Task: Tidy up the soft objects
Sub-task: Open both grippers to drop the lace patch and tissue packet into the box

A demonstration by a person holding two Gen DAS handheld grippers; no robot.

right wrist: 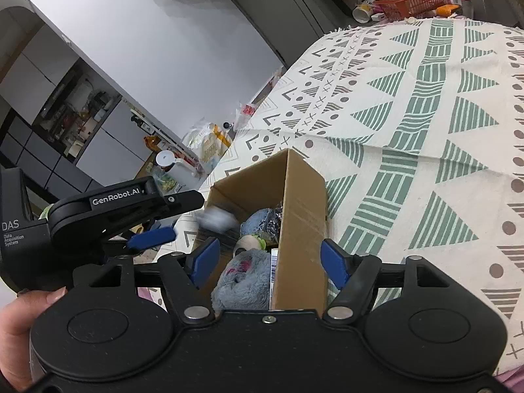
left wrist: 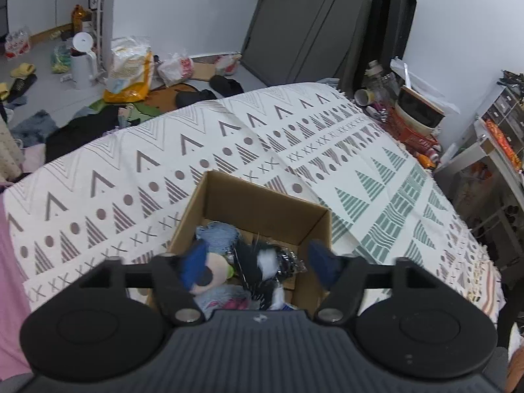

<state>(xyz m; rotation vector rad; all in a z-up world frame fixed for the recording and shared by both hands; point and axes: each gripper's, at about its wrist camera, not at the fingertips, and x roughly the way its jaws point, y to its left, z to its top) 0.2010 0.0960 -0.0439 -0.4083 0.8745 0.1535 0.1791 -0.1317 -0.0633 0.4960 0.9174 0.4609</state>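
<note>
Soft toys (left wrist: 226,262), several, lie heaped inside an open cardboard box (left wrist: 262,206) on a patterned bedspread (left wrist: 131,177). Left gripper (left wrist: 258,262): poised above the box, fingers spread wide, holding nothing. Right gripper (right wrist: 268,258): fingers apart and empty, straddling the box's near wall. A hand (right wrist: 19,321) grips the left tool.

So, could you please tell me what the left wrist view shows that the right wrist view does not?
Only the left wrist view shows the dark and pale clothes strewn on the grey floor beyond the bed.

Only the right wrist view shows the open left gripper from the side and the hand below it.

Both show the open brown cardboard box of plush toys, including a fluffy grey-blue toy, on the patterned white bedspread, the orange plastic basket, and the white lidded bin.
</note>
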